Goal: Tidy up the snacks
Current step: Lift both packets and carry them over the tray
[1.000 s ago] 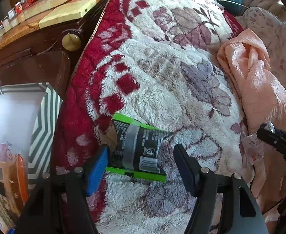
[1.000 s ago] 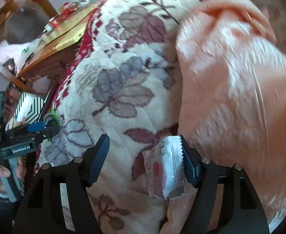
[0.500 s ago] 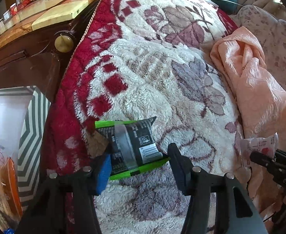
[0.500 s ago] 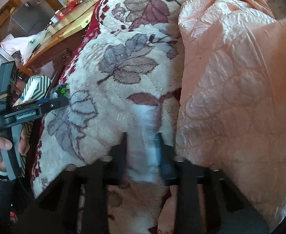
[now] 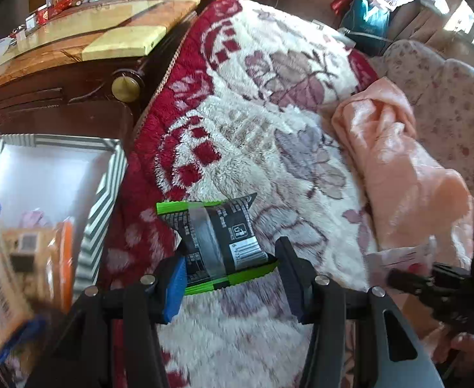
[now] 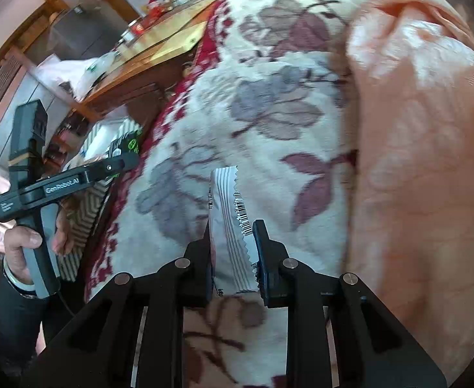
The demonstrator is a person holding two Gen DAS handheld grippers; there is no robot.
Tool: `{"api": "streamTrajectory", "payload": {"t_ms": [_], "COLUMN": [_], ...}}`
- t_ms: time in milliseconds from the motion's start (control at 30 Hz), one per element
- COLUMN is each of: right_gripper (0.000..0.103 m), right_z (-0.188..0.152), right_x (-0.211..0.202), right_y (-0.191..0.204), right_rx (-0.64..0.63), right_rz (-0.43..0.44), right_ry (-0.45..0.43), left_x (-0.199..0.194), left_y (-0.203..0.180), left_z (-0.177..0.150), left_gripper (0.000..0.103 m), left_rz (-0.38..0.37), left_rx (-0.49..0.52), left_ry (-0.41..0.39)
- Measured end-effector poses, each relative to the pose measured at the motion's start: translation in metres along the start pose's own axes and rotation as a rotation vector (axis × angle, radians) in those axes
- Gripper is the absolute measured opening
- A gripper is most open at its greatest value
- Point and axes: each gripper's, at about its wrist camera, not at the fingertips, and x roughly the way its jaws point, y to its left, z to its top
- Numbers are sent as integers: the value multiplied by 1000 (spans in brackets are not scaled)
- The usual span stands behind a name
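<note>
A black and green snack packet [image 5: 217,232] hangs between the fingers of my left gripper [image 5: 230,268], just above the fluffy blanket. The jaws are still closing and both pads press on its ends. In the right wrist view this gripper [image 6: 123,158] shows at the left, beside the striped box [image 6: 91,200]. My right gripper [image 6: 233,242] is shut on a white striped snack packet [image 6: 227,200] with a barcode, held upright over the blanket. The left wrist view shows it blurred at the right edge [image 5: 398,278]. The green-and-white striped box [image 5: 107,194] holds several snack packs [image 5: 16,258].
A white blanket with red and purple flowers [image 5: 253,129] covers the surface. A pink quilt [image 5: 398,177] lies bunched on its right. A dark wooden table [image 5: 59,74] stands behind the box. A person's hand [image 6: 20,242] grips the left handle.
The left jaws closed on the black and green packet and lifted it off the blanket, nearer the box. The right jaws snapped shut on the white packet and raised it.
</note>
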Motion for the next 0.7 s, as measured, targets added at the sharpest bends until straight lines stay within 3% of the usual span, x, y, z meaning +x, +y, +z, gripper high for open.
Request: {"api": "streamTrajectory", "payload": {"t_ms": [700], "right_gripper": [20], "right_z": [-8], "right_x": [23], "right_y": [100], "right_rx": [-167], "right_rz": [91], "right_ry": [53], "left_x": [-72], "left_y": [19], "left_z": [-60], "left_gripper": [54], "left_rz": [189], "left_rx": [-24], "left_ry": [-111]}}
